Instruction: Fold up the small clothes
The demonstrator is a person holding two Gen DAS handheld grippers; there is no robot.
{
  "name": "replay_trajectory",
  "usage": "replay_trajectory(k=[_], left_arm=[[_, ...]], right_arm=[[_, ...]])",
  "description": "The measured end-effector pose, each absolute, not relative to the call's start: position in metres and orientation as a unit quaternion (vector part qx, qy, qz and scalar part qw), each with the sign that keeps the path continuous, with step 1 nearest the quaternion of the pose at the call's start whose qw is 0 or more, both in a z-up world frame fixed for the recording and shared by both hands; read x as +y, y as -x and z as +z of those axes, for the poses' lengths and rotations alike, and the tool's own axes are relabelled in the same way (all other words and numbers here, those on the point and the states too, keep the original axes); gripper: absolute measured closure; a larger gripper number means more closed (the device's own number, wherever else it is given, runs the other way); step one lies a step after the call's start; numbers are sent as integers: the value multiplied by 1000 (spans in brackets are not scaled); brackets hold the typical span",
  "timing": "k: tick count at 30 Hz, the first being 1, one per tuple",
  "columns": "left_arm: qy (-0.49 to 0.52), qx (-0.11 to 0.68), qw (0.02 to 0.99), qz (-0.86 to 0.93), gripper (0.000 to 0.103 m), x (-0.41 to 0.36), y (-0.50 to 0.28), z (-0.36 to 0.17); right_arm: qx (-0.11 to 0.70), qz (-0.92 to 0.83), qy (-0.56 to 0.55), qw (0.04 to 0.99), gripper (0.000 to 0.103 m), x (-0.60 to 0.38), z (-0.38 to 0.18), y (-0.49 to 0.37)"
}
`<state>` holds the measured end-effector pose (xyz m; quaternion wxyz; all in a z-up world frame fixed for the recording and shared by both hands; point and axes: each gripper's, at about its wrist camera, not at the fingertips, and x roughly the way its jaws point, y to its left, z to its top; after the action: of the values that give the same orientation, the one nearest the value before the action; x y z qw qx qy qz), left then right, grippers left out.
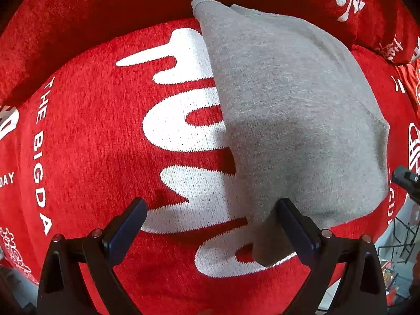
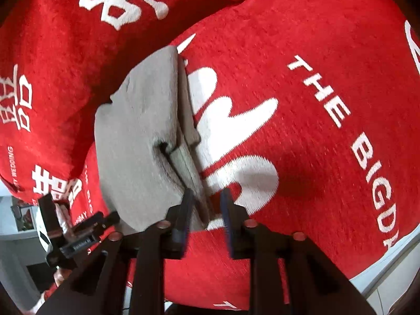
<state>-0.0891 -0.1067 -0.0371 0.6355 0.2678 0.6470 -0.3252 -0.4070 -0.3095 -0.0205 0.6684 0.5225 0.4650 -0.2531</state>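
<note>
A small grey garment (image 1: pixel 288 110) lies folded on a red cushion (image 1: pixel 92 136) with large white lettering. My left gripper (image 1: pixel 214 223) points straight down over the garment's near corner, open wide; the cloth reaches up to its right finger (image 1: pixel 296 223), and no pad presses on it. In the right wrist view the same grey garment (image 2: pixel 136 136) shows stacked layers along its folded edge. My right gripper (image 2: pixel 204 210) is open at that edge's near end. The cloth's tip lies beside its left finger (image 2: pixel 183 210) and the pads do not press it.
More red cushions with white characters (image 2: pixel 123 2) rise behind the garment. The cushion's front edge drops to a pale floor (image 2: pixel 388 275). The right gripper's tip (image 1: pixel 404 181) shows at the right of the left wrist view; the left gripper's body (image 2: pixel 68 239) shows at the lower left of the right wrist view.
</note>
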Motion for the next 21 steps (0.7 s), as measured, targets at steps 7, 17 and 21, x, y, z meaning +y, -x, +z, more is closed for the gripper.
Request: replay_trajectory(k=[7,17,21], left_arm=[[-285,633,643,-323,1,-112,96,-31],[-281,625,654,-322,1,-121,90,-16],[-277,611,666,-327,1,-122,85,-5]], right_arm=[[464,-249,-515,676,54,-316,-22,399],[473,-240,-520,670,34,-323,-32,390],[470,-237,-526,668,24,-328,-34,387]])
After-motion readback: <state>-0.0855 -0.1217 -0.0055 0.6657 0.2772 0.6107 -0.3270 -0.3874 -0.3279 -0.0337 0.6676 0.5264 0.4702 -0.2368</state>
